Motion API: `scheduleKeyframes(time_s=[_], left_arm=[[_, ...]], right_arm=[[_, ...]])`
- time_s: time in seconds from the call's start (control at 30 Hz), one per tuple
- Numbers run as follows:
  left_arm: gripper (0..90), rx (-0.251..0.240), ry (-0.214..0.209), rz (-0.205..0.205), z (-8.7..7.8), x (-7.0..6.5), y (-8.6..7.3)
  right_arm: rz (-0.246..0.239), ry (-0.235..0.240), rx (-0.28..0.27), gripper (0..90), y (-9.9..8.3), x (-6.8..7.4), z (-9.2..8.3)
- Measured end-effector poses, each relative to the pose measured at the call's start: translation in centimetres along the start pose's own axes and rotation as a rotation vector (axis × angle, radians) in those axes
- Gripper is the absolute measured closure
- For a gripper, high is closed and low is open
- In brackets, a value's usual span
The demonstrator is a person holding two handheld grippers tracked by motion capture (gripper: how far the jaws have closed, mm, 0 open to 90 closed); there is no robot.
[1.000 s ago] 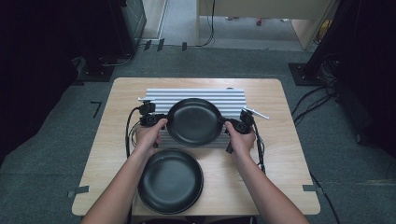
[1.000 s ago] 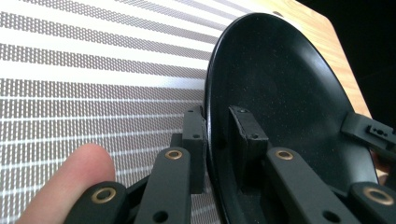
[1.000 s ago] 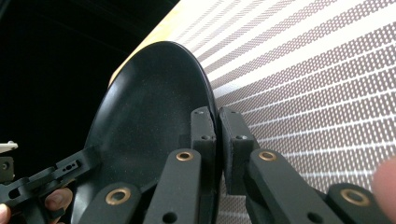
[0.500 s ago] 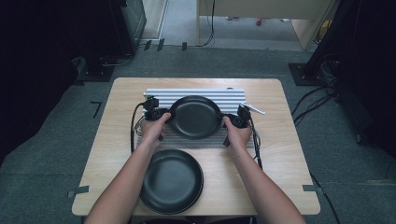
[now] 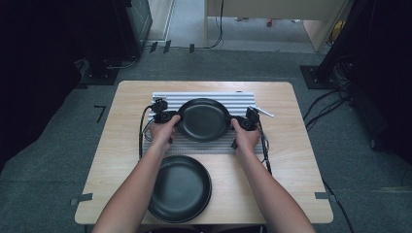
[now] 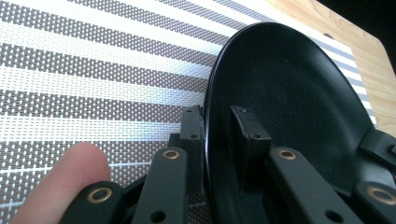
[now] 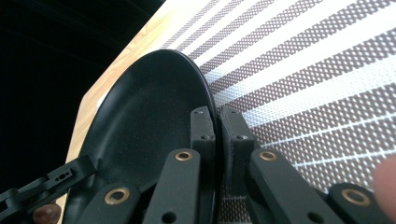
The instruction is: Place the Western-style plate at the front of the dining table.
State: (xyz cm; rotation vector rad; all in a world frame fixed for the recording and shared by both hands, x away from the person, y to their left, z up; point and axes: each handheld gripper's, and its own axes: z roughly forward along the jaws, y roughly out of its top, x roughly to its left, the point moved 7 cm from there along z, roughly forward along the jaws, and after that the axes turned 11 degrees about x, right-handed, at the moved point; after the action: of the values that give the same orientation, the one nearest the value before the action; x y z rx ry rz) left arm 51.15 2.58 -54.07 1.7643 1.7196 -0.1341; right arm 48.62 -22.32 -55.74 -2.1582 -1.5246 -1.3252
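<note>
Two grippers clamp one black plate (image 5: 203,119) over the striped mat (image 5: 194,145).
Left gripper (image 6: 217,135) and right gripper (image 7: 215,126) pinch only its rim; uneven release could tip it.

Looks like a lab / recording room, not a home. Small wooden bench (image 5: 121,145) stands alone on grey carpet floor (image 5: 43,194), w/ black tape marks (image 5: 101,111) stuck on carpet and tape tabs at the bench edge. Black cables (image 5: 330,99) run across the floor at right & toward the far wall; dark equipment stands (image 5: 316,75) and black curtains either side. Light wooden furniture (image 5: 272,24) at back. Striped mat (image 5: 204,145) on the bench is the only homely touch.
</note>
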Motion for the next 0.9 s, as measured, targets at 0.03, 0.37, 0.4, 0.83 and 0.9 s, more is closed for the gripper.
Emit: scheduleKeyframes(time_s=[0.03,0.37,0.4,0.83,0.9], left_arm=[[76.1,0.000,0.003,-0.001,0.1,0.0,0.0],[74.5,0.018,0.002,0.020,0.9,0.4,-0.5],[74.0,0.017,0.009,0.029,0.9,0.3,-0.6],[40.6,0.022,-0.034,0.113,-0.8,-0.4,-1.4],[37.3,0.038,-0.030,0.139,-1.4,-0.3,-1.7]], right_arm=[[0.000,-0.009,-0.002,84.9,0.0,0.0,0.1],[-0.037,-0.062,-0.030,84.1,-0.3,-0.3,0.3],[-0.034,-0.060,-0.033,84.0,-0.3,-0.3,0.3],[-0.119,-0.100,-0.149,62.5,-0.1,-0.4,-2.6],[-0.155,-0.121,-0.173,59.9,-0.1,-0.6,-3.2]])
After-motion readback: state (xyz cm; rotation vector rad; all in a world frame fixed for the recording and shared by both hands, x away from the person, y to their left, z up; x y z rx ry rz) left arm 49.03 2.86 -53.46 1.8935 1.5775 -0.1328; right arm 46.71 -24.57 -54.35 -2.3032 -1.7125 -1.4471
